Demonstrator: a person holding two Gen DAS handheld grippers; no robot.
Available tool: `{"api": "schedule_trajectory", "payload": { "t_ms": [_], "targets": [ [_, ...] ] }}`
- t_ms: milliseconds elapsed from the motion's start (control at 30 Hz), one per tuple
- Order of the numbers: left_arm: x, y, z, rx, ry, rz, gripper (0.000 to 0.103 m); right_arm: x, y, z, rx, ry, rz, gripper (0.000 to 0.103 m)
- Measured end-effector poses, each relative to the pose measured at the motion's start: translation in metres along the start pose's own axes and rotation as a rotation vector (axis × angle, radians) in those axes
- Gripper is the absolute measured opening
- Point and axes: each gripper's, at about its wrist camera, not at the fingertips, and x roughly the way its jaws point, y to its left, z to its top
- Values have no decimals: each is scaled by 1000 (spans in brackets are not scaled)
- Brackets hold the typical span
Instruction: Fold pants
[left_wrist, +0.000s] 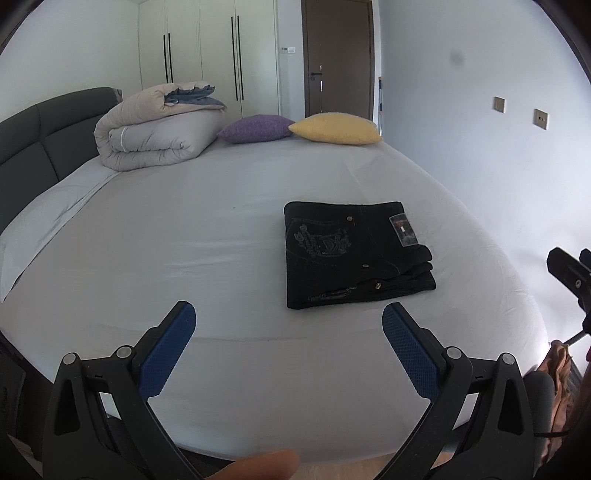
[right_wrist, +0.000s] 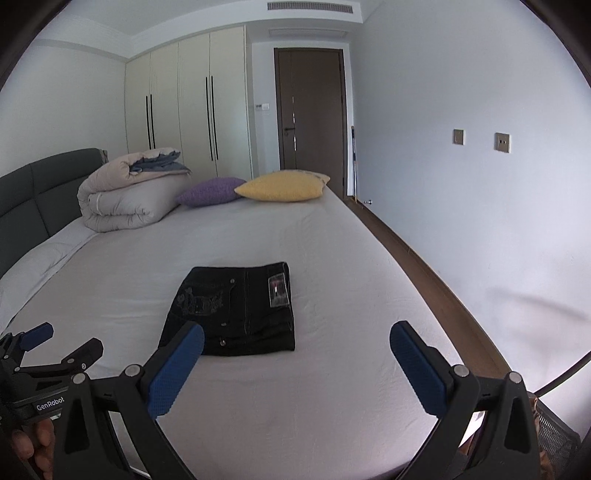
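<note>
Black pants lie folded into a compact rectangle on the grey bed sheet, pocket embroidery and a label facing up. They also show in the right wrist view. My left gripper is open and empty, held above the bed's near edge, short of the pants. My right gripper is open and empty, just in front of the pants' near edge. The left gripper shows at the lower left of the right wrist view. The right gripper shows at the right edge of the left wrist view; its state there is unclear.
A rolled duvet, a purple pillow and a yellow pillow lie at the bed's far end. A dark headboard stands left. Wardrobes, a brown door and a wall on the right bound the room.
</note>
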Motion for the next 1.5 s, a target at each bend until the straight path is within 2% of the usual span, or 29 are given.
{"api": "schedule_trajectory", "payload": {
  "t_ms": [200, 500, 1500],
  "targets": [
    [21, 8, -9, -15, 39, 7, 103, 22, 10, -21, -11, 110, 1, 103],
    [41, 12, -20, -28, 88, 7, 103, 35, 18, -33, -20, 175, 11, 103],
    [61, 11, -37, -33, 120, 4, 103, 40, 23, -35, -26, 208, 9, 103]
  ]
}}
